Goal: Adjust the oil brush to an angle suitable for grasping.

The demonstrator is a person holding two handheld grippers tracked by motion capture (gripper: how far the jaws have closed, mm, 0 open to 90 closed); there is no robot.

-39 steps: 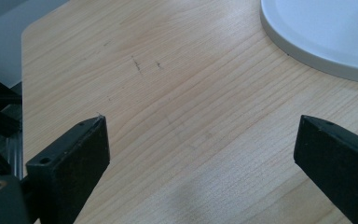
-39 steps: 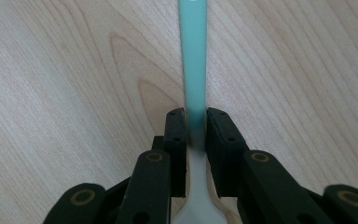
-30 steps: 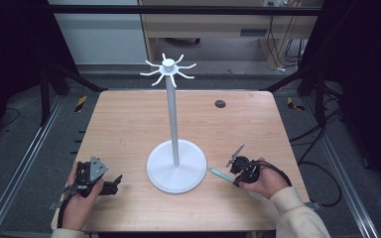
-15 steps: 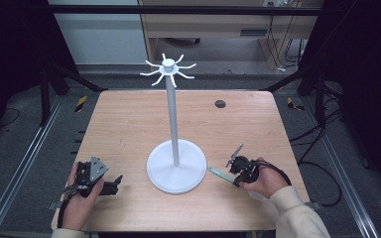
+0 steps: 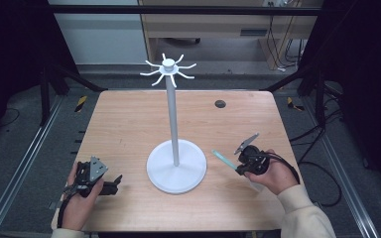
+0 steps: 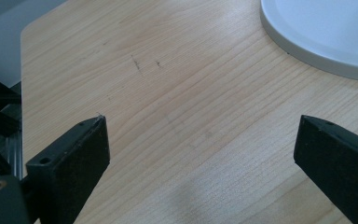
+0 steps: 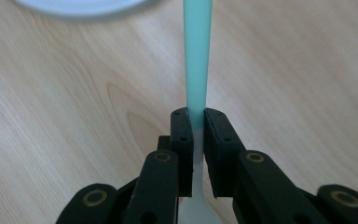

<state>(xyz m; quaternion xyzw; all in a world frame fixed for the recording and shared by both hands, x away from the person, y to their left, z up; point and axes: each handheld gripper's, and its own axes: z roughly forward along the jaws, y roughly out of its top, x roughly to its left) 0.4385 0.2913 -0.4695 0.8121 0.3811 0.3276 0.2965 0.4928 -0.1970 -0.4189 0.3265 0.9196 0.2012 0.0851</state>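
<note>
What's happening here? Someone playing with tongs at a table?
A person sits at a wooden table with a gripper in each hand. The right gripper is clamped on a thin pale-green stick pointing toward a white hook stand. The left gripper is open, holding nothing, over bare wood beside the stand's base.

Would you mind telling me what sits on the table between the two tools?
The round base of the white stand sits between the left tool and right tool, as the high view shows.

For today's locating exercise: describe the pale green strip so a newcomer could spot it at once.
Start at the white stand mid-table. Just right of its round base, the right claw is shut on the pale green strip, which points toward the base. It is the one coloured, flat, slender item there.
</note>
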